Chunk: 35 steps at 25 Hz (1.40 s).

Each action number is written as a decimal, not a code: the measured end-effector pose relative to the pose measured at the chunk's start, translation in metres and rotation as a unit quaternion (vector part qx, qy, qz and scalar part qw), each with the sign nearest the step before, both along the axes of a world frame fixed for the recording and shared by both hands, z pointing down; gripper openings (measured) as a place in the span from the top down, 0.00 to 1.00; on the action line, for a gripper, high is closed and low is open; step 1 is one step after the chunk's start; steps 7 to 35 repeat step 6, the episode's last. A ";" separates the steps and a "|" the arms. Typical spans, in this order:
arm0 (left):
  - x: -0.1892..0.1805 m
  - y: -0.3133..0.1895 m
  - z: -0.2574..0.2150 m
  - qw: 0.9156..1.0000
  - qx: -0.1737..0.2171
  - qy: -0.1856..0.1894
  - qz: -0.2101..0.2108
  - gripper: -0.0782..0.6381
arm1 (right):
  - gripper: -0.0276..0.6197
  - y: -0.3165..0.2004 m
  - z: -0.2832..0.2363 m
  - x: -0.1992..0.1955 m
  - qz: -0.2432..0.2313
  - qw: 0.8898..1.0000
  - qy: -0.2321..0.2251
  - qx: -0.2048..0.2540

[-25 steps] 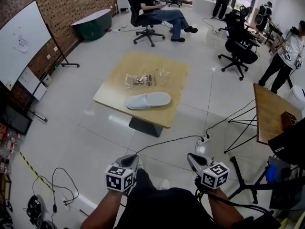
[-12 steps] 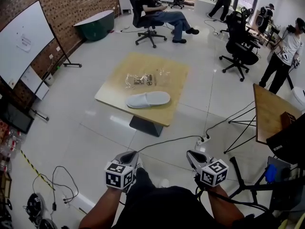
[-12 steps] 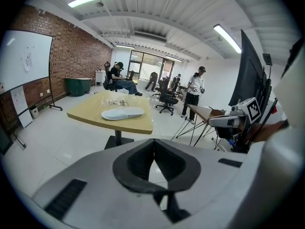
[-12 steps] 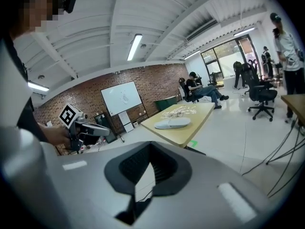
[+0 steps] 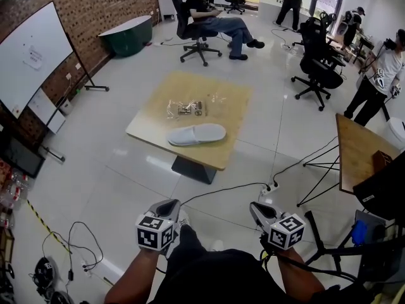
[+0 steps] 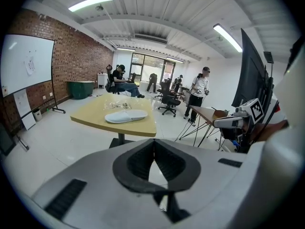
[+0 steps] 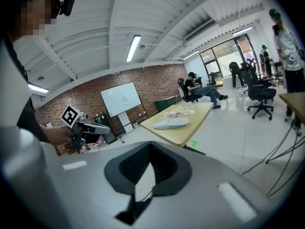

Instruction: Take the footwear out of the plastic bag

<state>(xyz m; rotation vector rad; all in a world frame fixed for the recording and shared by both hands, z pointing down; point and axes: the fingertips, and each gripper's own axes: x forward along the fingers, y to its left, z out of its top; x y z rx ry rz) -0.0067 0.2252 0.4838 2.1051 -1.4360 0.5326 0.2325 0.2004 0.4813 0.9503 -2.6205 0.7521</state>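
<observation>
Jaws pressed together and holding nothing, the left hand-held gripper (image 5: 168, 206) and the right hand-held gripper (image 5: 257, 209) hang at the person's waist, both pointing toward a surface (image 5: 231, 151) that stands well apart across the floor (image 5: 114, 151). A white slipper (image 5: 197, 133) lies bare on the near part of that surface, outside the crumpled clear plastic bag (image 5: 188, 107) just behind it. Small dark items show through the film, but whether more footwear is inside cannot be told from here. The removal looks largely done, and any further work starts with walking up close. To do it well, both hand-held grippers would need to part their jaws before reaching in. One would pin an edge of the bag flat while the other draws out whatever is left, because thin film is likely to slide and bunch. A cable (image 5: 221, 187) crosses the floor in front of the person's feet and could trip them on the way. Around the pale wooden surface, a whiteboard (image 5: 31, 56) stands before a brick wall (image 5: 95, 5), a seated person (image 5: 215, 18) occupies one of several office chairs (image 5: 316, 62), and a second table (image 5: 354, 151) sits off to the right.
</observation>
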 end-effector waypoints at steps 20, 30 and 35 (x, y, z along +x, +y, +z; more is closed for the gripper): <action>-0.003 -0.007 -0.006 1.000 0.007 -0.001 -0.004 0.88 | 0.96 -0.005 -0.004 0.000 -0.001 1.000 -0.001 0.006; -0.003 -0.007 -0.006 1.000 0.007 -0.001 -0.004 0.88 | 0.96 -0.005 -0.004 0.000 -0.001 1.000 -0.001 0.006; -0.003 -0.007 -0.006 1.000 0.007 -0.001 -0.004 0.88 | 0.96 -0.005 -0.004 0.000 -0.001 1.000 -0.001 0.006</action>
